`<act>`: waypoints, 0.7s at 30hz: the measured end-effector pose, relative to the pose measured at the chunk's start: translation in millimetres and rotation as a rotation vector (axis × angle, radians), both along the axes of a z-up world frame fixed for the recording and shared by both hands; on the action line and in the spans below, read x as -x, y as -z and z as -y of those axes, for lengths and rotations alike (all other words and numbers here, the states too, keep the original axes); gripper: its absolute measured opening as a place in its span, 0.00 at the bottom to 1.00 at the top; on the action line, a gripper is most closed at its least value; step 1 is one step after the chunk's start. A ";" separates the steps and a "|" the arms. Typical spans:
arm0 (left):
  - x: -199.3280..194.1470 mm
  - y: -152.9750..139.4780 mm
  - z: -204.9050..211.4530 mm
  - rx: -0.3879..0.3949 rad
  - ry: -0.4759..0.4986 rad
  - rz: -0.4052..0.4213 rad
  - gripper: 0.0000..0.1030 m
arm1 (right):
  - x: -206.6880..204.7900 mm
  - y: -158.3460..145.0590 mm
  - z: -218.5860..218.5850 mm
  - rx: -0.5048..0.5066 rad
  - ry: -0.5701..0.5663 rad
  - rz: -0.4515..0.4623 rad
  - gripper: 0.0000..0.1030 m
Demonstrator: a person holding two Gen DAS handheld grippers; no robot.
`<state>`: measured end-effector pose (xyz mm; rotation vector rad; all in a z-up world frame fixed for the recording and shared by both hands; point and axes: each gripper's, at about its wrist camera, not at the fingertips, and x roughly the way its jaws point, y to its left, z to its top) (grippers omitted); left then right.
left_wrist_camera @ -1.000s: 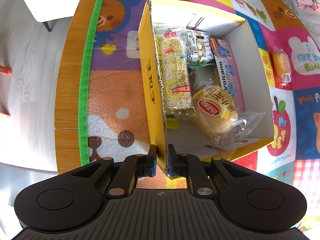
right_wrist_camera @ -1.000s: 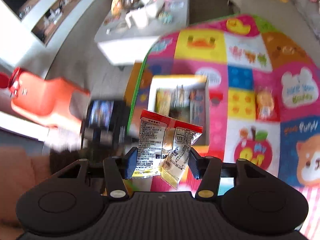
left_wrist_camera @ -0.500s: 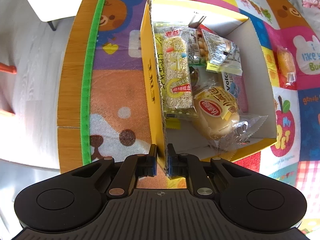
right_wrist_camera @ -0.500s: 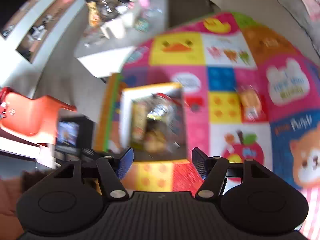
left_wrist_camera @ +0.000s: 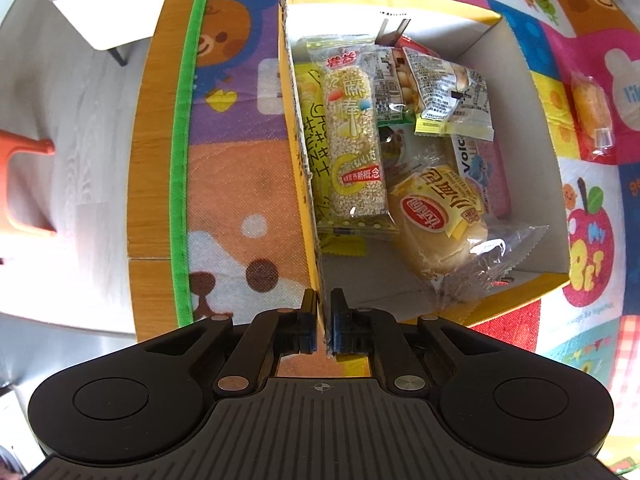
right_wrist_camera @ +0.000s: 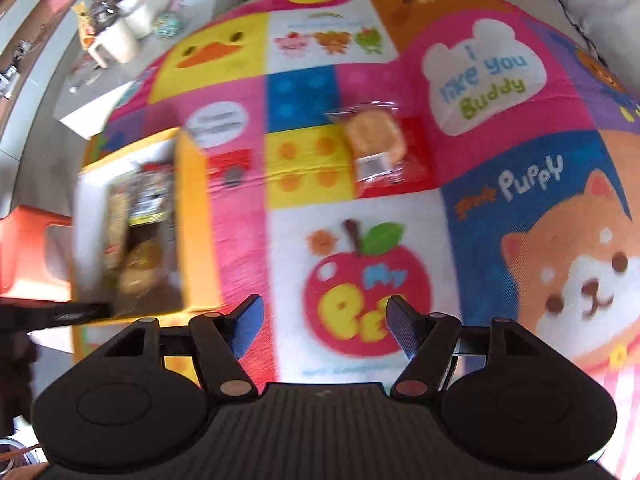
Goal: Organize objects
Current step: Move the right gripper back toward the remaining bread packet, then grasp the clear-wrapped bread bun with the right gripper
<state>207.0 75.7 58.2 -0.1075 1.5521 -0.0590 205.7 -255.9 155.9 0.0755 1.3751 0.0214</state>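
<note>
My left gripper (left_wrist_camera: 324, 320) is shut on the near left wall of a yellow cardboard box (left_wrist_camera: 298, 128). Inside lie several snack packs: a long rice-puff bar (left_wrist_camera: 354, 148), a wrapped bun (left_wrist_camera: 440, 220) and a red-and-yellow snack packet (left_wrist_camera: 448, 96) on top at the back. My right gripper (right_wrist_camera: 322, 322) is open and empty above the colourful play mat (right_wrist_camera: 360, 240), right of the box (right_wrist_camera: 196, 220). One wrapped orange cake (right_wrist_camera: 374, 140) lies alone on the mat ahead of it; it also shows in the left wrist view (left_wrist_camera: 590, 116).
An orange plastic stool (right_wrist_camera: 24, 248) stands on the grey floor left of the box. A low white table (right_wrist_camera: 120, 40) with clutter is at the back left. The mat's wooden-look border with a green stripe (left_wrist_camera: 182, 160) runs left of the box.
My right gripper dropped the red-and-yellow snack packet into the box, opened, and swung right over the mat. My left gripper has kept its hold on the box wall.
</note>
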 end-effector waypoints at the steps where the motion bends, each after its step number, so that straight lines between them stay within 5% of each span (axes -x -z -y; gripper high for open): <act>1: -2.7 0.6 1.5 -0.006 -0.004 -0.006 0.08 | -8.6 6.7 5.1 0.018 -0.016 0.003 0.67; 12: -43.2 -9.9 17.8 -0.037 -0.019 0.076 0.07 | -126.9 73.2 22.3 0.122 -0.147 0.032 0.73; 19: -22.0 -7.7 22.0 -0.028 -0.065 0.003 0.08 | -156.3 117.6 12.0 0.108 -0.163 -0.044 0.74; 20: -18.6 -5.5 23.4 -0.026 -0.061 -0.004 0.08 | -155.8 120.1 10.6 0.109 -0.161 -0.049 0.72; 21: -15.2 -3.1 25.0 -0.026 -0.050 -0.009 0.08 | -154.6 121.7 8.7 0.111 -0.158 -0.056 0.60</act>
